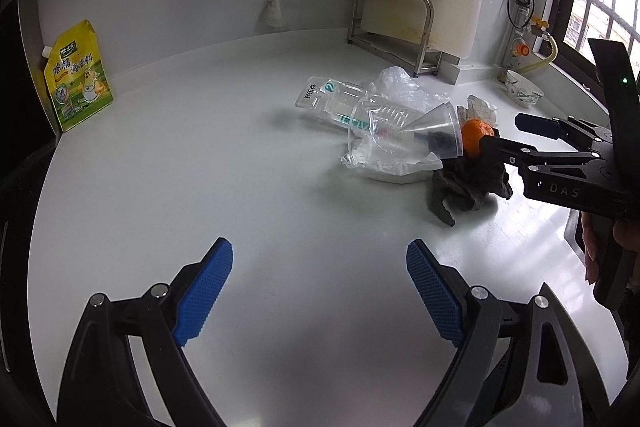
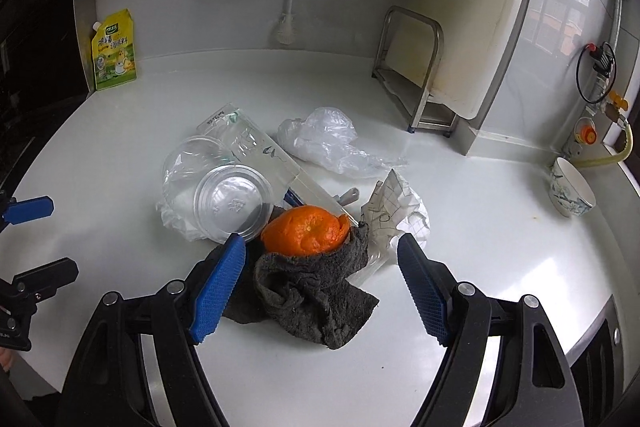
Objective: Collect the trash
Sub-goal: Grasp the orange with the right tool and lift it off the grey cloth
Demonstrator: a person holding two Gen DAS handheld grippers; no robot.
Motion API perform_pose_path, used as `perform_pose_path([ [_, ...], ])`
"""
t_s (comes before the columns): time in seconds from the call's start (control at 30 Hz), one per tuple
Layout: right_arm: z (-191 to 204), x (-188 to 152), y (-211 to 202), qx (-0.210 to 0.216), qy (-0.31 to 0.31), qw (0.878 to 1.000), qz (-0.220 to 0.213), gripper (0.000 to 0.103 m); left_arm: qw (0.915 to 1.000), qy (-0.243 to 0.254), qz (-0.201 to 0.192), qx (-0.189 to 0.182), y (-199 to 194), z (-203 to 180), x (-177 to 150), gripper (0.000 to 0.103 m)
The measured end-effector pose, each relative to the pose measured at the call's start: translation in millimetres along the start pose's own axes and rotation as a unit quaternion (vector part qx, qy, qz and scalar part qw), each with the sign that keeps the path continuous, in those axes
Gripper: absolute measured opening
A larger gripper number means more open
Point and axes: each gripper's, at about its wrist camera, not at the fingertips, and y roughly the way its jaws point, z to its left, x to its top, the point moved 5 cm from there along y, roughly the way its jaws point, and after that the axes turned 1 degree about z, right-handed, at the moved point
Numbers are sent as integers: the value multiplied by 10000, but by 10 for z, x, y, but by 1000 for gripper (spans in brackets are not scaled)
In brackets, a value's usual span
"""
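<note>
Far left against the wall stands a yellow seasoning pouch [image 2: 114, 51], glossy and soft-sided, propped upright and well apart from the mess; it looks like a pantry item rather than rubbish. The left gripper [image 1: 319, 291] hovers over bare white counter [image 1: 200, 167], its ribbed blue pads spread wide and holding nothing.

Moving right, the trash lies heaped in the middle of the counter: a clear plastic cup [image 2: 224, 195] on its side, thin and rigid, with stiff clear packaging [image 2: 260, 151] under it and a crumpled, filmy plastic bag [image 2: 324, 139] just behind. Next comes an orange peel [image 2: 306, 229], dimpled and curled into a shell, resting on the far edge of a dark grey cloth [image 2: 312, 291], nubbly and bunched. Crumpled gridded paper [image 2: 400, 207] touches the cloth on the right.

The right gripper [image 2: 322, 287] has its jaws released and straddling the cloth without pressing it, probably lined up to pinch the pile. Far right, a patterned ceramic bowl [image 2: 572, 189] sits apart near the window.
</note>
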Motion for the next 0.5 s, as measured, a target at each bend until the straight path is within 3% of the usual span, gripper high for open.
perform_pose_path([
  [0.4,151,104,205,111,-1196,9920,390,75,9999,-13,112,76,108,9,-2,87],
  [0.5,190,84,274,161,-1377,9888,555,62,9999,4,146,83,124,6,-14,87],
])
